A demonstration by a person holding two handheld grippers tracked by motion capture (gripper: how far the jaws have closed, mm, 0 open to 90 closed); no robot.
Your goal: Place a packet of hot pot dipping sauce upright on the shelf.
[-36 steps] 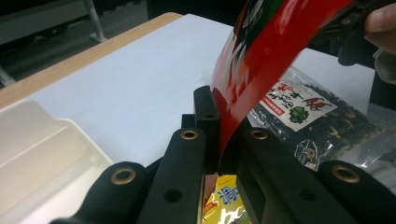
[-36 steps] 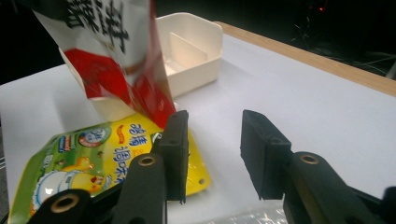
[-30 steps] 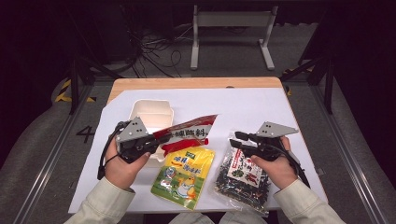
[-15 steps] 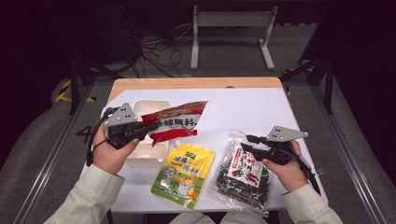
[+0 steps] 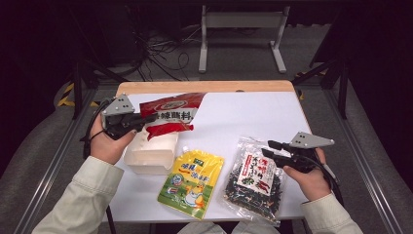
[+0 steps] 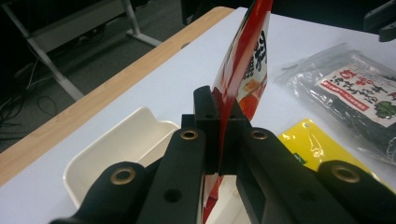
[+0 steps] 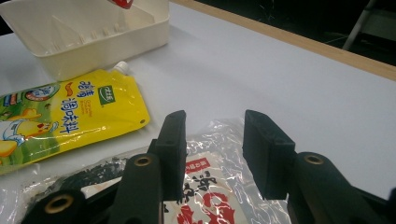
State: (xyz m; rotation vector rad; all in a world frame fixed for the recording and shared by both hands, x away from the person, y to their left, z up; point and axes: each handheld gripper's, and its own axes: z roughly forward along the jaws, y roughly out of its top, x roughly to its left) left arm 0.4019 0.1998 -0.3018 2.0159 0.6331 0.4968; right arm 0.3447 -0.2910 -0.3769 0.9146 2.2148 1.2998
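My left gripper (image 5: pixel 148 118) is shut on the edge of a red snack packet (image 5: pixel 170 114), which hangs in the air over the far end of a cream plastic tray (image 5: pixel 151 156). In the left gripper view the packet (image 6: pixel 247 60) stands on edge, pinched between the pads of that gripper (image 6: pixel 219 107). My right gripper (image 5: pixel 267 148) is open, low over the far edge of a clear bag of dark seaweed (image 5: pixel 255 178). In the right gripper view its jaws (image 7: pixel 212 135) stand apart above the bag (image 7: pixel 210 186), with nothing between them.
A yellow spouted pouch (image 5: pixel 192 183) lies flat between tray and seaweed bag, near the front edge. The white tabletop (image 5: pixel 243 117) has a wooden strip along its far edge. Beyond it, a metal stand and cables lie on a dark floor.
My left gripper has carried the red packet to the left and farther back, so it now hangs over the tray. My right gripper has drifted to the right along the seaweed bag.
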